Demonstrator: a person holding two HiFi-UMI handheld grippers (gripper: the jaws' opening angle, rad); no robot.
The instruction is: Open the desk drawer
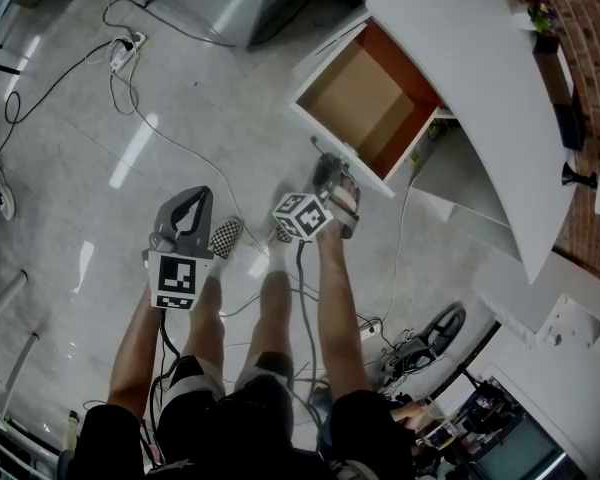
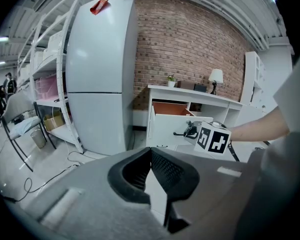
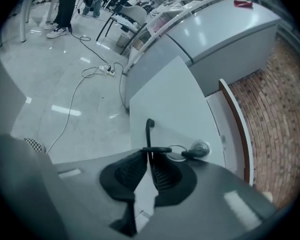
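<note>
Right gripper view: my right gripper [image 3: 149, 153] pinches the drawer handle [image 3: 149, 128] at its tips
Left gripper [image 2: 150, 153]: pressed together, empty

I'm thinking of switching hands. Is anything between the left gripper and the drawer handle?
Yes. The right gripper is closed on the drawer handle. Seen from the left gripper, its marker cube and the person's forearm sit in front of the drawer, across a direct line to the handle.
</note>
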